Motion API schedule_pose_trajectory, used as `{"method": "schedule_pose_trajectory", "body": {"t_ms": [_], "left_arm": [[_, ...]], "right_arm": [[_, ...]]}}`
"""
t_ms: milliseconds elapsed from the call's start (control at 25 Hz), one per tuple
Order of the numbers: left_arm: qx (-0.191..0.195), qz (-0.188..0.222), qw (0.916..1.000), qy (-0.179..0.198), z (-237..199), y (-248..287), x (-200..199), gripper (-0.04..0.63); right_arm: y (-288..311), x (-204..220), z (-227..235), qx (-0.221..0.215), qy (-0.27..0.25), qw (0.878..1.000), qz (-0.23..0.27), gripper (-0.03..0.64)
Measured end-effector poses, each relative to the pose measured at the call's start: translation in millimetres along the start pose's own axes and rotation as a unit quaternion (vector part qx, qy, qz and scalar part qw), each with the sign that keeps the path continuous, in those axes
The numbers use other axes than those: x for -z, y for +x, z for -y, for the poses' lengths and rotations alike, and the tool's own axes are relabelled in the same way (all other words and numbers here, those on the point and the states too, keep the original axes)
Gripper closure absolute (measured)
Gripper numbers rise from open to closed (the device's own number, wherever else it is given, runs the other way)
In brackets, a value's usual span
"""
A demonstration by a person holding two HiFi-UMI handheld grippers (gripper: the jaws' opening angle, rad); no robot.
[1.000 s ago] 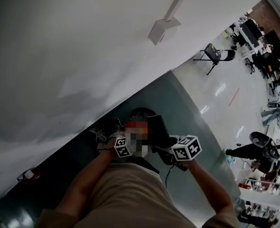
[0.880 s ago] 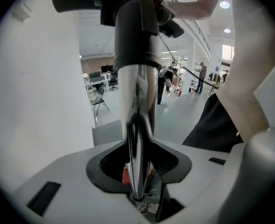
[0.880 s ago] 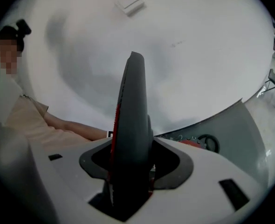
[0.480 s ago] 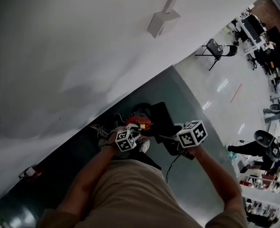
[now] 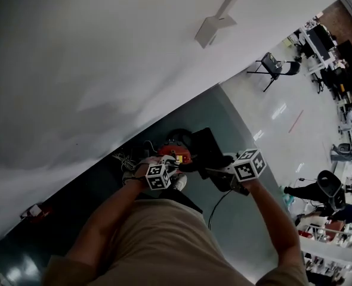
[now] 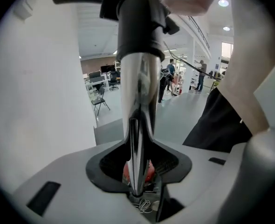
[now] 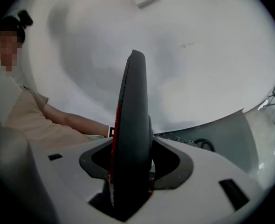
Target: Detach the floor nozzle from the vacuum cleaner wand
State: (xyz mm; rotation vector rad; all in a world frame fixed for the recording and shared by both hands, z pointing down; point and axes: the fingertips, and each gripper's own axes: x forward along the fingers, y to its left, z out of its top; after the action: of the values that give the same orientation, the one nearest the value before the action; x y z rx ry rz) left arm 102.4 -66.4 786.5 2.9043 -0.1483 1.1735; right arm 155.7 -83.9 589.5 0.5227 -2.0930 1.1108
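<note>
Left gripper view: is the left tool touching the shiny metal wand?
Touching. The left gripper view shows the metal wand standing between the left tool's jaws, with both dark pads pressed against its sides.

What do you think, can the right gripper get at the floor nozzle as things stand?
Yes, most likely: the right gripper has what looks like the dark, red-edged floor nozzle clamped between its jaws, with nothing in the way. The left gripper grips the shiny wand.
</note>
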Motion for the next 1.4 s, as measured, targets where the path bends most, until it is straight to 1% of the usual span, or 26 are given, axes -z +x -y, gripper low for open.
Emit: {"method": "schedule_pose_trajectory", "body": {"t_ms": [40,80,160,200,280,320,360,480,520,600,640,680,760,800,840,920,960,1000,1040,1080,1120,1160,1200,1240,1320,1400], "left_arm": [[0.006,0.003,1.0000,-0.005,0,2,-1,0.440],[0.010,0.006,0.9998,-0.017,-2,5,-1,0.440],[0.007,0.005,0.9996,-0.028,-4,5,2,0.440],[0.005,0.002,0.9999,-0.015,-2,3,4,0.440],[0.010,-0.004,0.9997,0.021,7,0,3,0.440],[0.017,-0.005,0.9994,0.030,10,1,2,0.440],[0.023,-0.005,0.9993,0.027,9,3,2,0.440],[0.009,-0.001,0.9999,-0.011,-5,3,8,0.440],[0.005,-0.001,1.0000,-0.006,-5,2,8,0.440],[0.014,-0.003,0.9998,0.017,0,2,6,0.440],[0.016,-0.004,0.9998,0.012,-1,5,6,0.441],[0.007,-0.010,0.9999,-0.011,-9,7,11,0.440],[-0.033,-0.028,0.9961,-0.078,-38,4,37,0.442],[-0.042,-0.032,0.9943,-0.093,-48,-3,50,0.442],[-0.039,-0.036,0.9946,-0.089,-53,-12,59,0.441],[-0.032,-0.048,0.9952,-0.078,-59,-26,71,0.440],[-0.041,-0.050,0.9930,-0.098,-66,-31,78,0.440],[-0.060,-0.046,0.9874,-0.139,-77,-34,85,0.440],[-0.087,-0.034,0.9758,-0.198,-91,-39,95,0.440],[-0.117,-0.018,0.9568,-0.266,-106,-46,106,0.440],[-0.147,0.002,0.9306,-0.335,-121,-55,118,0.432],[-0.174,0.024,0.8986,-0.402,-134,-64,130,0.417],[-0.196,0.047,0.8635,-0.462,-146,-73,141,0.395],[-0.214,0.068,0.8288,-0.513,-156,-81,151,0.365],[-0.237,0.100,0.7669,-0.588,-171,-96,171,0.325],[-0.252,0.119,0.7102,-0.647,-181,-110,193,0.283]], "right_arm": [[-4,-2,7,-0.010,0.010,1.000,0.008,0.391],[-5,-3,9,0.000,0.015,1.000,0.012,0.391],[0,-1,-3,0.047,0.007,0.999,0.007,0.391],[3,2,-8,0.053,0.003,0.999,0.003,0.390],[1,7,-4,0.011,0.019,1.000,0.006,0.391],[-2,6,1,-0.008,0.030,0.999,0.009,0.391],[-4,4,4,-0.007,0.033,0.999,0.009,0.391],[3,0,-11,0.061,-0.018,0.998,-0.014,0.390],[4,0,-12,0.059,-0.024,0.998,-0.019,0.390],[0,2,2,0.019,0.009,1.000,-0.014,0.391],[-4,0,6,0.009,0.024,1.000,-0.007,0.391],[-8,-3,-2,0.009,0.022,1.000,-0.001,0.391],[-23,-20,-44,-0.008,-0.016,1.000,0.021,0.391],[-35,-33,-61,-0.021,-0.030,0.999,0.038,0.391],[-49,-46,-63,-0.020,-0.032,0.998,0.053,0.391],[-80,-60,-31,0.021,-0.012,0.997,0.078,0.391],[-94,-61,-12,0.042,0.010,0.995,0.094,0.391],[-107,-59,0,0.055,0.036,0.991,0.114,0.391],[-115,-57,6,0.057,0.058,0.987,0.137,0.391],[-119,-54,5,0.051,0.076,0.983,0.158,0.390],[-117,-51,2,0.040,0.088,0.980,0.176,0.390],[-112,-48,-1,0.029,0.096,0.977,0.188,0.390],[-105,-44,-4,0.021,0.101,0.975,0.195,0.390],[-96,-41,-6,0.014,0.106,0.974,0.199,0.391],[-80,-35,-10,0.000,0.120,0.972,0.204,0.390],[-66,-31,-19,-0.015,0.129,0.970,0.208,0.390]]}}
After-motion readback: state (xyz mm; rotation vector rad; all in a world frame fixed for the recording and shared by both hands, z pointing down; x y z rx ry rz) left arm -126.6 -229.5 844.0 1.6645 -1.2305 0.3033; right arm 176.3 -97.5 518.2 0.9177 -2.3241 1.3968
